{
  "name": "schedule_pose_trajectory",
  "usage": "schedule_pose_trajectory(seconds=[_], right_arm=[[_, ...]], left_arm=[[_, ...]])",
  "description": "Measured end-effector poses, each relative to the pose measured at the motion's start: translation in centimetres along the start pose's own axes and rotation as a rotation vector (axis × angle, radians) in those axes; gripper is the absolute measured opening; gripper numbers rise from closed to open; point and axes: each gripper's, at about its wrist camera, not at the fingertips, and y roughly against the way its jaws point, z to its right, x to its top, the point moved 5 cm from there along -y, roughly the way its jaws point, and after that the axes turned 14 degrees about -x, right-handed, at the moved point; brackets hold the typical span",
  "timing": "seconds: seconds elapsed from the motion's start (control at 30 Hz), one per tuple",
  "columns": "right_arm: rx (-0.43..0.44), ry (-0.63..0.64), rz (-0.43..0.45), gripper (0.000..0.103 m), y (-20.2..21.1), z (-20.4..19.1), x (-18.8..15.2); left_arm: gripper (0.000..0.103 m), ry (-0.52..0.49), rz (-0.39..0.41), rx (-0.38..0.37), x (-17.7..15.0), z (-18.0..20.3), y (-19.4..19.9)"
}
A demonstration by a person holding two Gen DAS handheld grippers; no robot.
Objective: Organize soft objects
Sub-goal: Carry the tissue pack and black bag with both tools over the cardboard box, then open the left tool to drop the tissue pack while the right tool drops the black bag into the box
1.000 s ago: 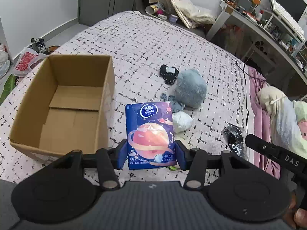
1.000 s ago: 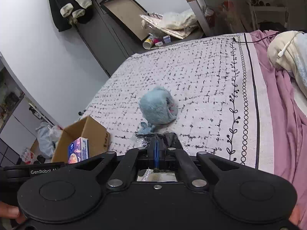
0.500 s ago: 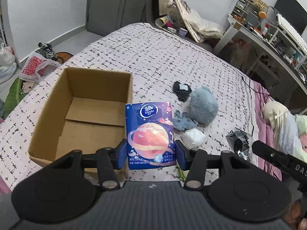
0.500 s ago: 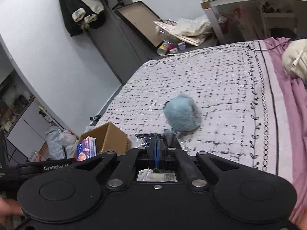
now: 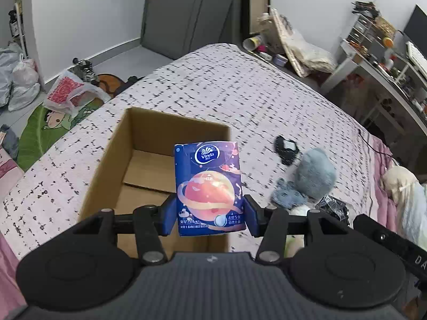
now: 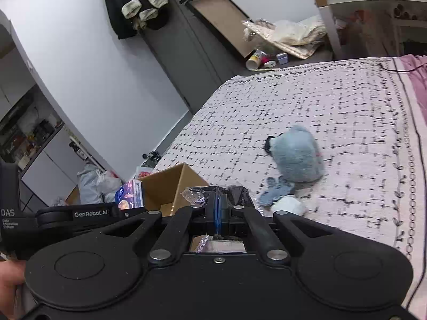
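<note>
A left tool (image 5: 210,217) grips a blue tissue pack (image 5: 209,186) by its lower sides, upright above the near right corner of an open cardboard box (image 5: 149,170) on a bed (image 5: 240,85). The step in hand appears to be delivery; next, the pack likely needs carrying over the opening and releasing. The right tool (image 6: 218,208) is clenched on a crinkly black plastic-wrapped item (image 6: 202,194). Beyond lie a grey-blue plush (image 5: 315,176) and small cloth pieces. Farther off: a grey wardrobe and a cluttered desk (image 5: 379,61).
</note>
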Motion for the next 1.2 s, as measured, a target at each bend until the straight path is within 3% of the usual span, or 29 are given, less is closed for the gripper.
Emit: schedule_pose_trajectory(seconds=[0.63, 0.9, 1.2], right_arm=[[0.088, 0.028, -0.006, 0.000, -4.0, -7.7, 2.2], [0.113, 0.038, -0.021, 0.000, -6.2, -9.9, 2.6], [0.143, 0.032, -0.052, 0.000, -7.9, -11.5, 2.8]], left_arm=[[0.051, 0.048, -0.018, 0.066, 3.6, -6.1, -3.5], [0.068, 0.049, -0.037, 0.105, 4.3, -7.1, -3.4], [0.069, 0.075, -0.017, 0.123, 3.9, -8.0, -1.3]])
